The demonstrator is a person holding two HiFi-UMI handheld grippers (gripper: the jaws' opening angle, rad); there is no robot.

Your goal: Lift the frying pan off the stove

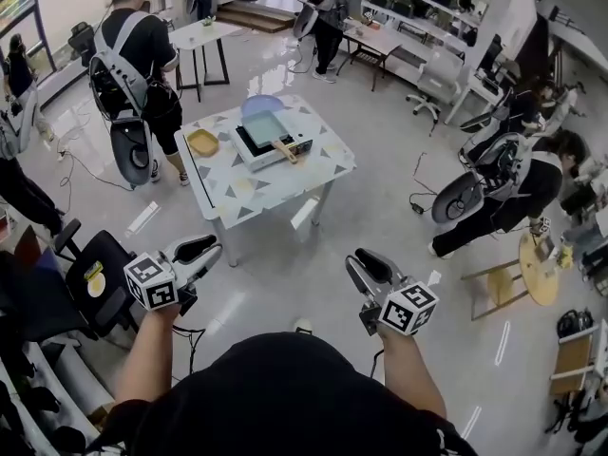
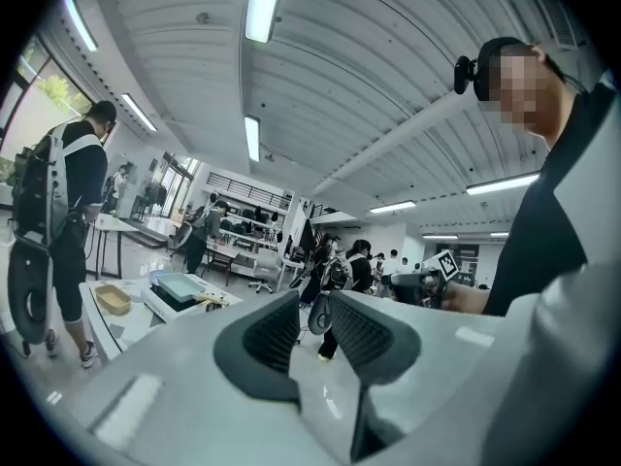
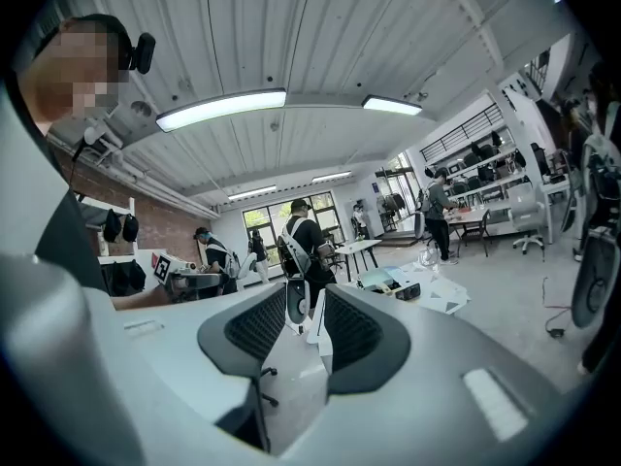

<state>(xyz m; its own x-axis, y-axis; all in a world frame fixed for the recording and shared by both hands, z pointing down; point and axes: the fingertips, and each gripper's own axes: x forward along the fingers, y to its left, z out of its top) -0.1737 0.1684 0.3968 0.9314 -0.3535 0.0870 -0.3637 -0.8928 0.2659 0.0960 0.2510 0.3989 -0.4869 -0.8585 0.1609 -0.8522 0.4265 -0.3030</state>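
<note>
Both my left claw (image 1: 203, 250) and right claw (image 1: 361, 263) are slack and empty, and the frying pan (image 1: 265, 128) sits on the stove (image 1: 258, 156) on the far bench (image 1: 277, 186), so I'd close in first, then line up square on its wooden handle (image 1: 284, 149).
</note>
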